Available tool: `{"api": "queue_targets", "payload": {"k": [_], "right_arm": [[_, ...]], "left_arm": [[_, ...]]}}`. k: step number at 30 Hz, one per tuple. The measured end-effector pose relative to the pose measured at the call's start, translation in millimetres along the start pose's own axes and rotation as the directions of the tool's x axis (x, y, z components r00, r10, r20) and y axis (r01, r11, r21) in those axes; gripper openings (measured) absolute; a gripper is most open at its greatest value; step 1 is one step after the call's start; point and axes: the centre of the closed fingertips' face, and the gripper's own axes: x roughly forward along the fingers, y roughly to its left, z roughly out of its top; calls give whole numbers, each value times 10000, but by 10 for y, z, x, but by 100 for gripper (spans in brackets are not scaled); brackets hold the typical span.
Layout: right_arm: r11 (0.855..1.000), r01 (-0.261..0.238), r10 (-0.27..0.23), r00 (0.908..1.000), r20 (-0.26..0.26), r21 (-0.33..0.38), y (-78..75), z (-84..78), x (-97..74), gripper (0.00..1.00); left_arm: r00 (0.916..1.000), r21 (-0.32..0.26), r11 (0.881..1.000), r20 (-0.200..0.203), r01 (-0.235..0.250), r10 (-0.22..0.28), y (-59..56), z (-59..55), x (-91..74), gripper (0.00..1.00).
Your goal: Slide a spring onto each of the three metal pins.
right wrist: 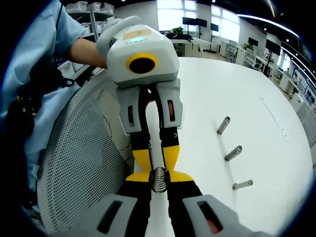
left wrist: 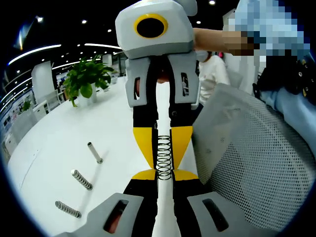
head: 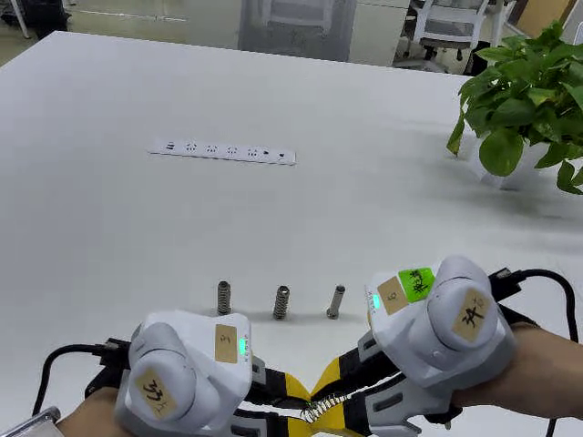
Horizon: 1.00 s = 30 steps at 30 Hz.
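Three metal pins stand in a row on the white table (head: 109,228). The left pin (head: 224,298) and the middle pin (head: 281,302) each carry a spring, while the right pin (head: 335,301) is bare. Near the table's front edge, my left gripper (head: 305,410) and right gripper (head: 339,399) meet tip to tip with a loose spring (head: 323,406) between them. In the left gripper view the spring (left wrist: 164,157) runs from my left gripper (left wrist: 164,174) up into the right gripper (left wrist: 163,143), and both are shut on it. The right gripper view shows the spring (right wrist: 158,178) end-on in my right gripper (right wrist: 159,177).
A white power strip (head: 222,150) lies on the table beyond the pins. A potted plant (head: 528,91) stands at the far right. A grey mesh chair (left wrist: 256,148) is right behind the grippers, at the table's front edge. Cables trail from both grippers.
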Motion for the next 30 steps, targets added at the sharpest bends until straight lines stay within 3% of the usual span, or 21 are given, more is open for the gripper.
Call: {"api": "queue_targets", "payload": {"k": [17, 21, 23, 26, 30], "right_arm": [[10000, -28, 27, 9999, -142, -89, 3, 14, 11, 12], [9998, -31, 28, 9998, -190, -173, -25, 24, -7, 12], [9996, 28, -34, 9998, -213, -282, -54, 31, -22, 12], [9995, 72, -80, 9997, -239, -321, -93, 41, -50, 12], [9991, 103, -117, 9994, -331, -419, -121, 36, -71, 12]], "left_arm": [[9997, -847, 9961, 106, -230, 240, 19, -24, 19, 10], [9983, -1227, 9913, 269, -480, 517, 66, -22, 6, 11], [9979, -1580, 9856, 147, -605, 637, 94, -67, -5, 12], [9955, -1685, 9813, 33, -930, 949, 146, -129, -34, 19], [9874, -2051, 9667, 87, -1532, 1583, 261, -173, -122, 31]]}}
